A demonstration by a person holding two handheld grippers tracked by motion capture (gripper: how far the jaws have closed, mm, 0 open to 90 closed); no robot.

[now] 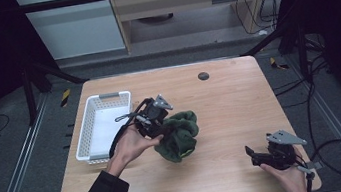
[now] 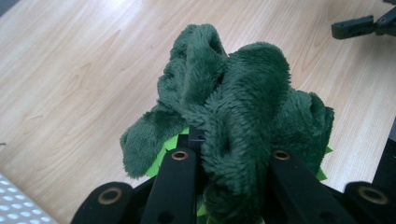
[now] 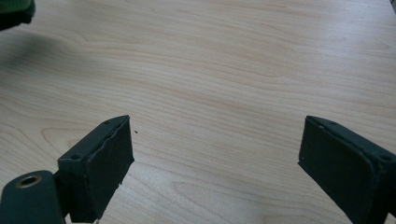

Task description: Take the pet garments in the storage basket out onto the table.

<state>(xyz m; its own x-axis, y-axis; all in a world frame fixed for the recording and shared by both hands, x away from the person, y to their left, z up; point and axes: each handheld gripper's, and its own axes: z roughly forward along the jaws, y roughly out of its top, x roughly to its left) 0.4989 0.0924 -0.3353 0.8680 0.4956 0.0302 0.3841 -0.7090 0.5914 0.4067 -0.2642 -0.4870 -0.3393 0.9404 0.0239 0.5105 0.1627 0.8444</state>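
A dark green fleece cloth [image 1: 180,135] is bunched up near the middle of the wooden table [image 1: 230,102]. My left gripper [image 1: 162,127] is shut on the cloth, and in the left gripper view the plush folds [image 2: 233,107] bulge out between its two black jaws. My right gripper [image 1: 254,157] rests low near the table's front right corner. Its jaws stand wide open in the right gripper view [image 3: 215,154], with bare wood between them. A corner of the green cloth [image 3: 16,11] shows at the top left of that view.
A white perforated basket [image 1: 102,127] sits on the table's left side, just left of my left hand. A small dark round disc [image 1: 203,76] is set in the tabletop near the far edge. Cables [image 1: 338,153] trail off the right side.
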